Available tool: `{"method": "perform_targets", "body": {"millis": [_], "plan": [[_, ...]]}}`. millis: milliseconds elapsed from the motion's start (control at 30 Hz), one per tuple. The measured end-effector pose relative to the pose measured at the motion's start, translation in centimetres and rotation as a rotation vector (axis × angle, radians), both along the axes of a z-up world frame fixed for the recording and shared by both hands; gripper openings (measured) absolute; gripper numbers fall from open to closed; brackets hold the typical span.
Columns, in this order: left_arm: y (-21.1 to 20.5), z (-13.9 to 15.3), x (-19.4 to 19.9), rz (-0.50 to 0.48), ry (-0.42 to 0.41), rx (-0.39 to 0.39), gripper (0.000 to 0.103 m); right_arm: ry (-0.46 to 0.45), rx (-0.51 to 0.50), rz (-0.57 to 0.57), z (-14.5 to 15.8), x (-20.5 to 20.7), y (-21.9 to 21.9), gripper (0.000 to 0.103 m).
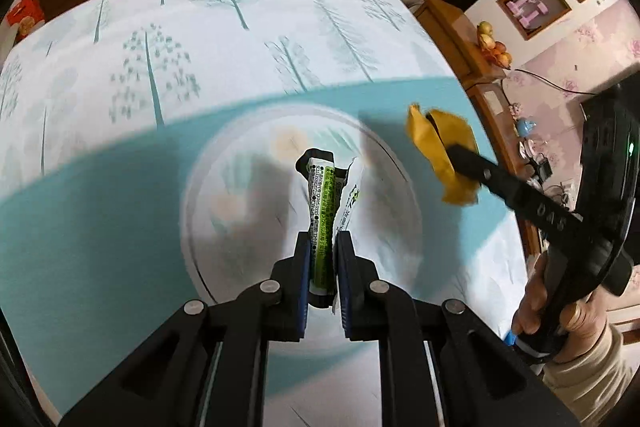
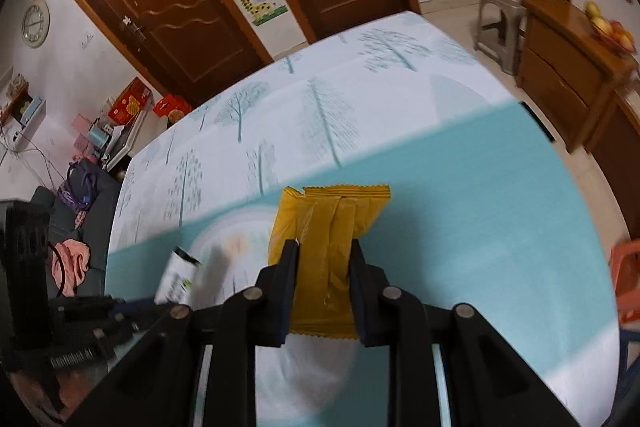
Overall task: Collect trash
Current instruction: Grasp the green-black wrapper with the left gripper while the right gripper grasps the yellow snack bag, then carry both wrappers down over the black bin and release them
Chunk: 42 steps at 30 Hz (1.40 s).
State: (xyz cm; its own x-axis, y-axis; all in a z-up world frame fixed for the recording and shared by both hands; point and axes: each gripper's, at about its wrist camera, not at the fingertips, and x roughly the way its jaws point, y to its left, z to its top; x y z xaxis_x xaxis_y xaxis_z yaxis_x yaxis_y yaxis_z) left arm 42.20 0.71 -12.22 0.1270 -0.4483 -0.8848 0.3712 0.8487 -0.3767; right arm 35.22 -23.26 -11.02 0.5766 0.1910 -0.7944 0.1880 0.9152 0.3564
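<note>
Above tablecloth [image 1: 120,211] | left tool [image 1: 323,247] clamps green wrapper [image 1: 322,227] | right tool [image 2: 325,259] clamps yellow wrapper [image 2: 326,227]

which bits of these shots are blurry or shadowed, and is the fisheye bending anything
Left wrist view: the green wrapper in the left gripper is sharp, the yellow wrapper is motion-smeared, and shadows fall across the tablecloth, whose far edge bows. Right wrist view: the doors curve, and the background is soft.
</note>
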Motion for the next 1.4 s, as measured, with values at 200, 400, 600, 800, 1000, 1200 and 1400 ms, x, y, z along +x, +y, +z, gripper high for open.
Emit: {"method": "perform_targets", "body": {"millis": [200, 400, 600, 800, 1000, 1200, 1400], "plan": [[-1.4, 1.0, -8.9, 0.015, 0.000, 0.005, 0.010, -0.004, 0.026, 0.020, 0.4, -9.7, -0.9, 0.023], [-3.3, 1.5, -18.4, 0.050, -0.026, 0.018, 0.010, -0.034, 0.041, 0.061, 0.7, -19.5, -2.6, 0.023], [-5.2, 1.7, -27.9, 0.123, -0.055, 0.010, 0.010, -0.046, 0.024, 0.131, 0.1, -27.2, -3.8, 0.023], [-6.6, 1.2, -34.7, 0.153, -0.056, 0.038, 0.010, -0.051, 0.012, 0.184, -0.5, -33.4, -4.5, 0.023], [-7.3, 0.3, -38.4, 0.162, -0.057, 0.070, 0.011, -0.025, 0.025, 0.186, -2.0, -37.1, -4.4, 0.023], [-7.4, -3.1, -40.3, 0.162, -0.041, 0.111, 0.011, 0.012, 0.038, 0.175, -4.8, -38.9, -3.5, 0.023], [-7.1, -7.3, -41.1, 0.128, -0.073, 0.154, 0.012, 0.063, 0.037, 0.156, -9.5, -40.1, -2.3, 0.023]]}}
